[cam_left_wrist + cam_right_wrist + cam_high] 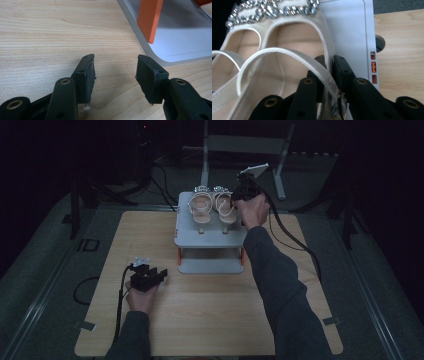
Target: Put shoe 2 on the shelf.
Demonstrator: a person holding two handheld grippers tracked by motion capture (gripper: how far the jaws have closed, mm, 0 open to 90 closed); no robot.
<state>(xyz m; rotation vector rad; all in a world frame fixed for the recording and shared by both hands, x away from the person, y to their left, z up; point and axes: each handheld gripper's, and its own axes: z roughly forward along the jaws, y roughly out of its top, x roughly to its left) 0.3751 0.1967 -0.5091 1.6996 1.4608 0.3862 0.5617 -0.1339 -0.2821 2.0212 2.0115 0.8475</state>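
Observation:
A pair of cream strappy sandals with jewelled toe bands stands on the top of a grey two-level rack [210,239]. My right gripper [237,199] reaches the outer side of the right sandal [225,206]. In the right gripper view its jaws [331,62] stand nearly together, with the sandal's [287,50] side rim and ankle strap pinched between them. The left sandal [201,207] sits beside it, untouched. My left gripper [161,274] rests low over the wooden table [210,315], left of the rack's lower shelf. It [115,72] is open with nothing between its fingers.
The rack has orange legs [150,20] and a grey lower shelf [180,42] close ahead of the left gripper. Cables trail from both grippers across the table. A metal stand [245,145] rises behind the table in the dark surround.

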